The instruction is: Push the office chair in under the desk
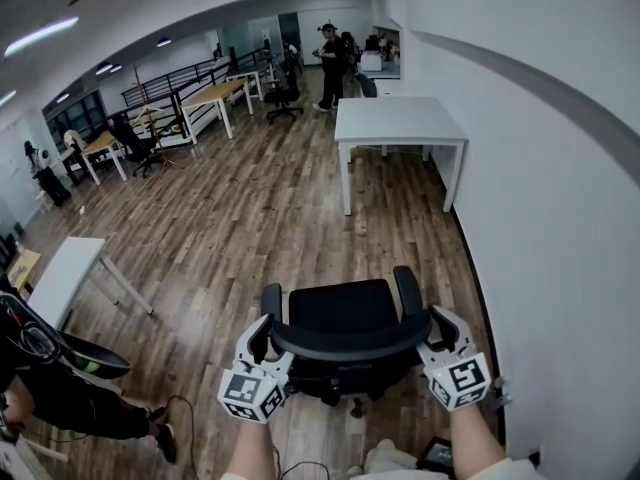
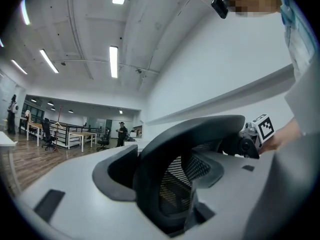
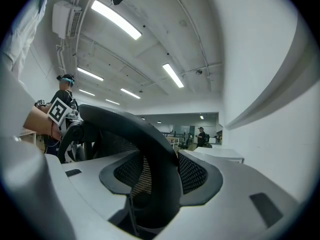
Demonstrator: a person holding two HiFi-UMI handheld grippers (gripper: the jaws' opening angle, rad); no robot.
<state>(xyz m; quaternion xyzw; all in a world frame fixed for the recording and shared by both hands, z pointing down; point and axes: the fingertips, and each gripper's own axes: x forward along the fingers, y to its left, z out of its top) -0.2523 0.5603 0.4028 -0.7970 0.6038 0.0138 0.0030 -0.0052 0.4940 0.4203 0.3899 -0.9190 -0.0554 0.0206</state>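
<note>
Pushing unevenly from here, we judge the chair (image 1: pixel 345 308) could swing crooked and roll into the wall (image 1: pixel 560 218) at the right instead of under the desk (image 1: pixel 398 120), which stands well apart in the upper middle of the frame. We have the chair at bottom centre, with the left tongs (image 1: pixel 272 340) and right tongs (image 1: pixel 432 333) each clenched on one end of its top rim.

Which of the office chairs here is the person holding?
The black chair right in front, its backrest rim gripped by the left gripper and right gripper; the other chairs stand far off beside the wooden desks.
</note>
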